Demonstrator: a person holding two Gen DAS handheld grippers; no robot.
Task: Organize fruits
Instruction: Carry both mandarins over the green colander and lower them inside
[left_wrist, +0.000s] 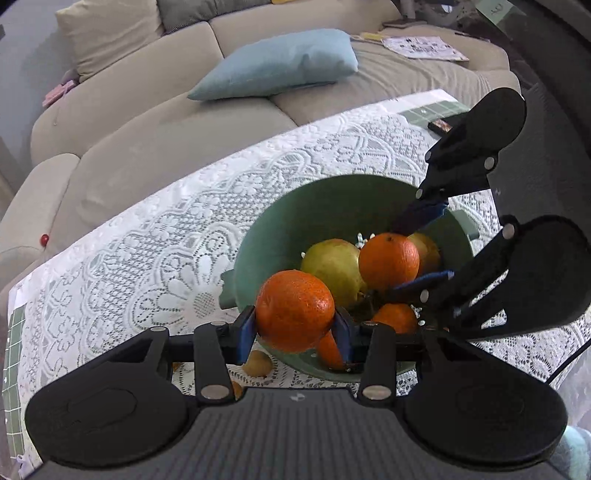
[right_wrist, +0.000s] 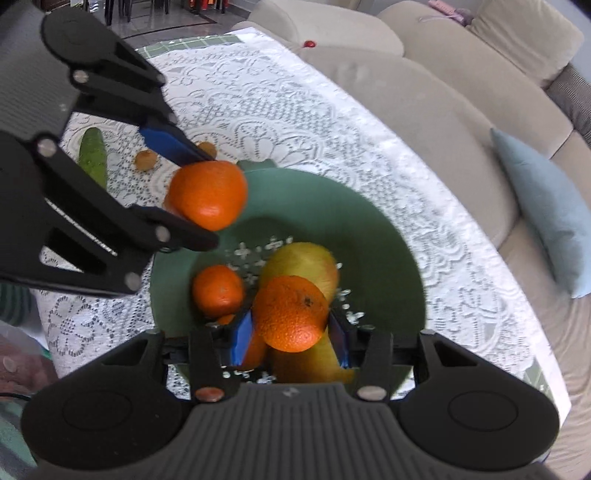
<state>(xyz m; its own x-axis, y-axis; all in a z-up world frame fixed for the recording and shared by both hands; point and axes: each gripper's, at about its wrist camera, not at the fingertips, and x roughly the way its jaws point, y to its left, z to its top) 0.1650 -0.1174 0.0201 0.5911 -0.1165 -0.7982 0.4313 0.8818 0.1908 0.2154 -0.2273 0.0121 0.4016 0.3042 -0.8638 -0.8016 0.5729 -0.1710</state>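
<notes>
A green bowl (left_wrist: 280, 221) (right_wrist: 384, 236) stands on the lace tablecloth. My left gripper (left_wrist: 295, 328) is shut on an orange (left_wrist: 294, 310) and holds it over the bowl's near rim; the right wrist view shows this gripper (right_wrist: 199, 199) and orange (right_wrist: 208, 194). My right gripper (right_wrist: 291, 338) is shut on another orange (right_wrist: 291, 314) above the fruit in the bowl; it shows in the left wrist view (left_wrist: 417, 251) with its orange (left_wrist: 388, 261). In the bowl lie a yellow-green pear (left_wrist: 330, 264) (right_wrist: 303, 260) and a small orange (right_wrist: 218, 290) (left_wrist: 395, 317).
A cucumber (right_wrist: 93, 155) and two small brown fruits (right_wrist: 145, 160) (right_wrist: 207, 148) lie on the cloth (right_wrist: 258, 110) beyond the bowl. A beige sofa (left_wrist: 147, 110) with a blue cushion (left_wrist: 277, 64) runs along the table's far edge. A dark phone-like object (left_wrist: 441, 125) lies near the table corner.
</notes>
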